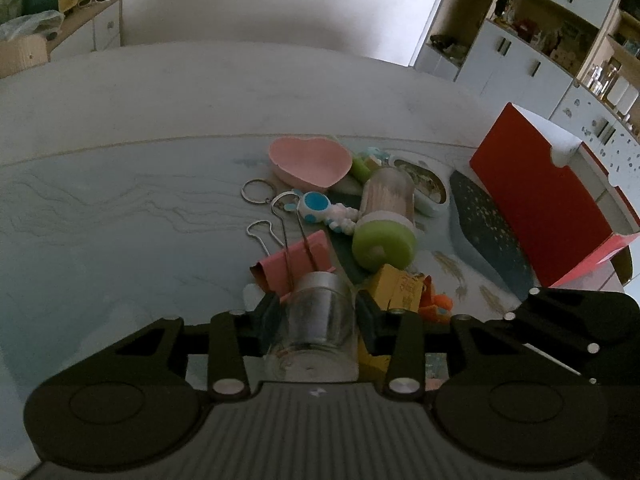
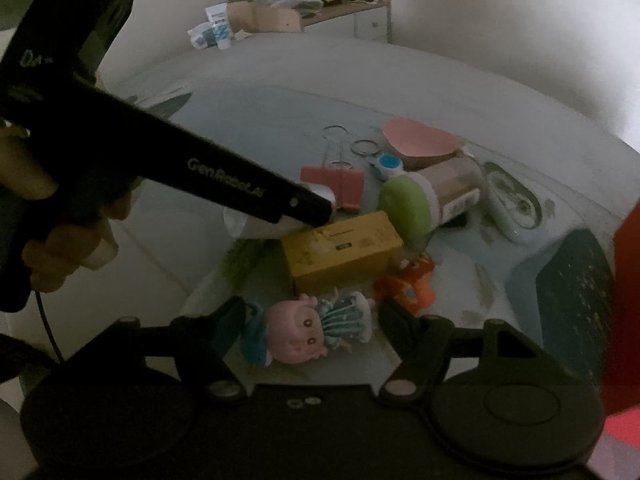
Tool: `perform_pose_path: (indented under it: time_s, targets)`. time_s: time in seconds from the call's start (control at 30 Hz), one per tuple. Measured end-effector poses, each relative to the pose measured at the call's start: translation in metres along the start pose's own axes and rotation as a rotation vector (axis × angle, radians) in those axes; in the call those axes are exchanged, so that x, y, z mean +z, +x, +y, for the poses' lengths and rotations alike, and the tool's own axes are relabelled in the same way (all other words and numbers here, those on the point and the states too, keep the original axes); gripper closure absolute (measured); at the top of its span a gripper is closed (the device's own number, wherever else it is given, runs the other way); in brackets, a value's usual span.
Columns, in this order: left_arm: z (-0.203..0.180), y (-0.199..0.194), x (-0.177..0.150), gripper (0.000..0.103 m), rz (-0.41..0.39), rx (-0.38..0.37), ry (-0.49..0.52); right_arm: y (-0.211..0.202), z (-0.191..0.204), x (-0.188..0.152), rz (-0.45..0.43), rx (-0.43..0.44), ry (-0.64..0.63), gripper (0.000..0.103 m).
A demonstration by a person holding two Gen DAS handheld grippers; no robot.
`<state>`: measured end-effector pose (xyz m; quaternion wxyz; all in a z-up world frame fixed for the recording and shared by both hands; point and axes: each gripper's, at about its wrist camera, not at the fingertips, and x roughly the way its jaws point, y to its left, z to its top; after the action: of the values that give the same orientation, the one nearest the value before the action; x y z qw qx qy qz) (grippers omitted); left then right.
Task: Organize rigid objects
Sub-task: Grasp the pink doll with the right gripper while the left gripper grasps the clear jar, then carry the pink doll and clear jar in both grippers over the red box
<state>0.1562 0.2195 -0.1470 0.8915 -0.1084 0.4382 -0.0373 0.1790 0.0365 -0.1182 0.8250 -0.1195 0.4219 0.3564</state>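
My left gripper (image 1: 316,312) is shut on a small clear glass jar (image 1: 316,320) with a silver lid, held low over the pile; it also shows in the right wrist view (image 2: 312,208) as a black handle. My right gripper (image 2: 312,320) is open, its jaws on either side of a pink-headed doll (image 2: 308,332) in a teal dress lying on the table. Behind it lie a yellow box (image 2: 344,252), an orange toy (image 2: 412,284) and a green-capped toothpick holder (image 2: 420,200). A pink binder clip (image 1: 296,260) lies just ahead of the jar.
A pink heart-shaped dish (image 1: 310,158), a blue-and-white keychain toy (image 1: 320,208) with key ring, and an oval tin (image 1: 424,184) lie further back. An open red box (image 1: 540,200) stands at the right beside a dark speckled lid (image 1: 488,224). A side cabinet (image 1: 80,20) stands behind.
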Motion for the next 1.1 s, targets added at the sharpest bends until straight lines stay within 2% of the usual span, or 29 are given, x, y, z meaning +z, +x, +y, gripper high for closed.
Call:
perform_pose_path:
  time_s: [0.23,0.57,0.9,1.1]
  targets:
    - [-0.001,-0.009,-0.003,0.063,-0.005,-0.001,-0.010,-0.030,0.000,-0.001,-0.023,-0.054,0.050,0.031]
    - [-0.015,-0.039,0.003,0.063,-0.039,-0.013,0.002,-0.095,-0.016,0.004,-0.111,-0.158,0.119,0.031]
    - [-0.067,-0.069,0.019,0.063,-0.083,-0.072,0.048,-0.157,-0.059,-0.006,-0.175,-0.237,0.159,0.030]
    - [-0.114,-0.070,0.028,0.063,-0.089,-0.094,0.086,-0.185,-0.101,-0.021,-0.192,-0.274,0.191,0.030]
